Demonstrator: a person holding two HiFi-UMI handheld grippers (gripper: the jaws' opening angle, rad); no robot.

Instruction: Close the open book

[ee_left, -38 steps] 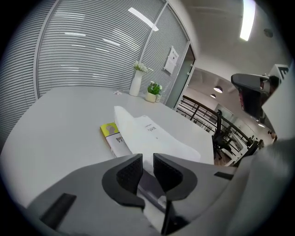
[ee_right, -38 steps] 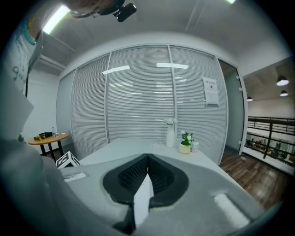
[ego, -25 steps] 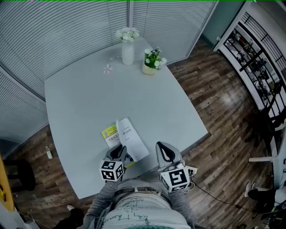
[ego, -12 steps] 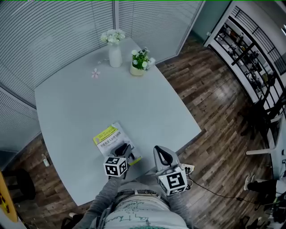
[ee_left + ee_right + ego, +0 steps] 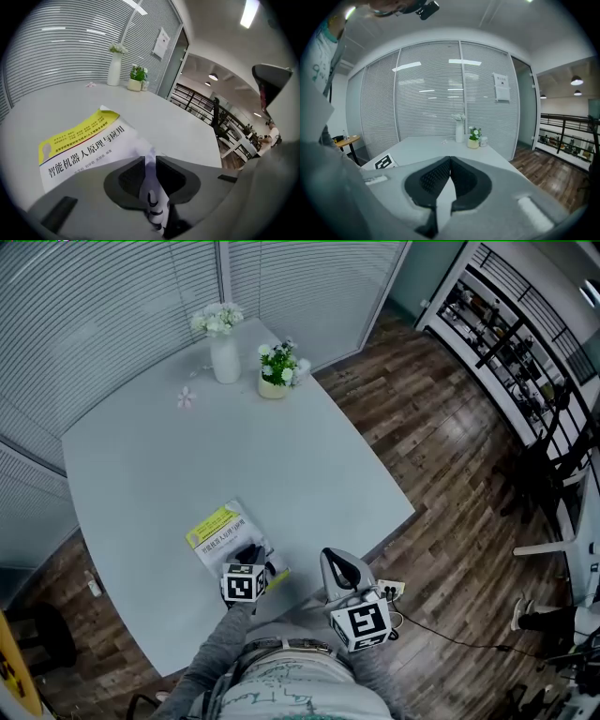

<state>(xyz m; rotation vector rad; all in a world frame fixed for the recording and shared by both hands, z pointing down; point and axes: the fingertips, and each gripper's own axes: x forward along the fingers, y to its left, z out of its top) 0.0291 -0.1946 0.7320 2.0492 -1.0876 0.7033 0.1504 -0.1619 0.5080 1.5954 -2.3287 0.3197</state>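
A left hand-held gripper [image 5: 149, 164] pinches the front cover's edge of a yellow-and-white book [image 5: 220, 532], lying cover-up near the table's [image 5: 281, 456] 6 o'clock edge. At the book's 3 o'clock, the right hand-held gripper [image 5: 450, 161] hangs closed on nothing. The closing looks all but finished; next the left jaws must part and slip clear without lifting the cover.

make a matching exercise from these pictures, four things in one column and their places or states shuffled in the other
1. yellow and white paperback book
2. tall white ceramic vase
3. left gripper
4. right gripper

a. jaws together, nothing between
b. far corner of the table
c. lying cover up on the grey table
d. pinching white paper

Pairs: 1-c, 2-b, 3-d, 4-a
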